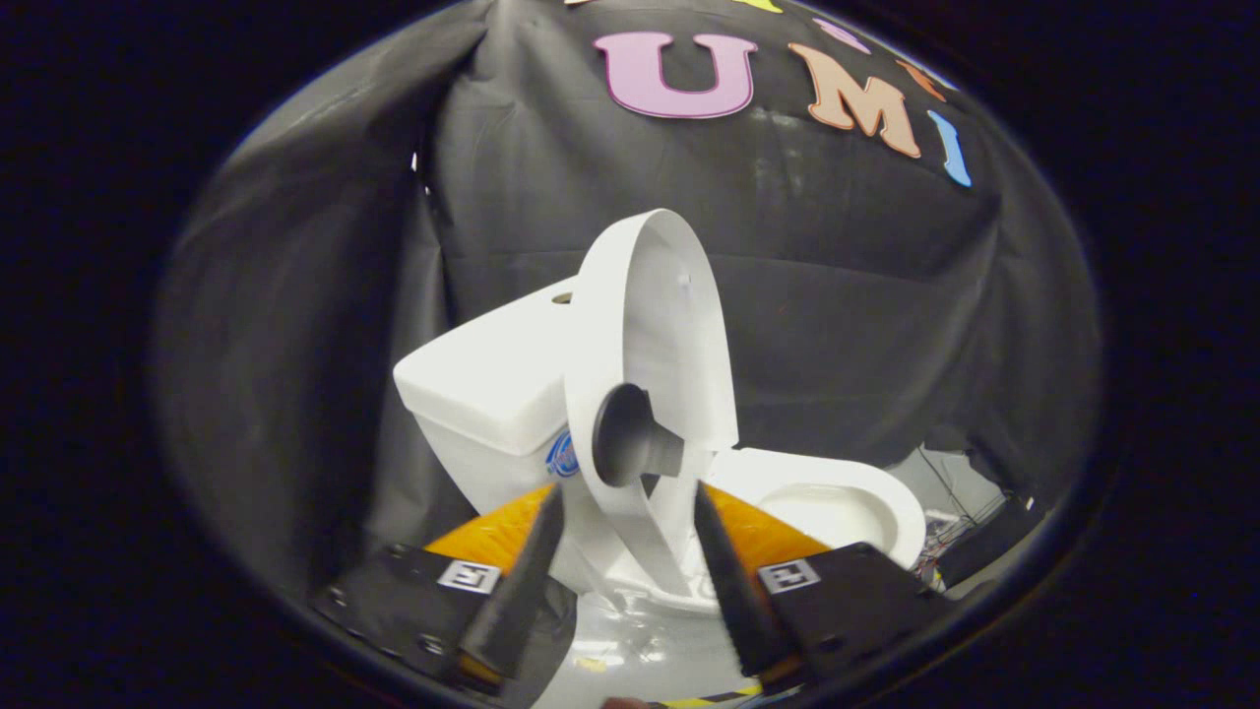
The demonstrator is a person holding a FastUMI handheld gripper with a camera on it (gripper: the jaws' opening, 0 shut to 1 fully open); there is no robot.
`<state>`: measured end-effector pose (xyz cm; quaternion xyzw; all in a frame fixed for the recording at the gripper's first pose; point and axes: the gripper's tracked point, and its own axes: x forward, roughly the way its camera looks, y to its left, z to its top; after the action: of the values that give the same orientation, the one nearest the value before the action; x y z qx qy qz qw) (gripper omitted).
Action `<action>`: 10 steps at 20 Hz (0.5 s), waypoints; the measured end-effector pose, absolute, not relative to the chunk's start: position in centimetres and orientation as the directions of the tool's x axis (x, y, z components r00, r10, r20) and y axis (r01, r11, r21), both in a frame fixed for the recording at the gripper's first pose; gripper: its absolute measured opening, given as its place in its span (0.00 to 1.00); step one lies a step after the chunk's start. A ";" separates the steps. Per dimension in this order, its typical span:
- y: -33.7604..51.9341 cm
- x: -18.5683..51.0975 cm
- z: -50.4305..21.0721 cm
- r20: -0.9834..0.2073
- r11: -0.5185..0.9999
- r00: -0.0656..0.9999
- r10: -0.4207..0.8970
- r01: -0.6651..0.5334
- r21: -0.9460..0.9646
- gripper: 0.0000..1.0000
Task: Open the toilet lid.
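Released, the gripper [628, 537] straddled the raised white plastic toilet lid [658, 325]; stiff, light and slick, best gripped by its dark round knob [630, 436].

Raised lid [655, 345] before tank [482, 394]

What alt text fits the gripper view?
A white toilet lid stands raised, a dark round knob on its edge just ahead of the open gripper. Behind are the tank, the bowl and the black cloth wall.
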<state>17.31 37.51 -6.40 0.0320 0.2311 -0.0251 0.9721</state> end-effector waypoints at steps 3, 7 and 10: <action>37.2 16.2 -6.8 -0.445 0.998 0.895 -0.025 0.050 0.045 0.91; 35.3 14.4 -7.0 -0.446 0.996 0.893 -0.058 0.080 0.030 0.99; 33.3 13.4 -6.5 -0.428 0.991 0.899 -0.088 0.121 0.049 0.99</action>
<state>13.37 33.27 -6.52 0.0372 0.2177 -0.0537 0.9738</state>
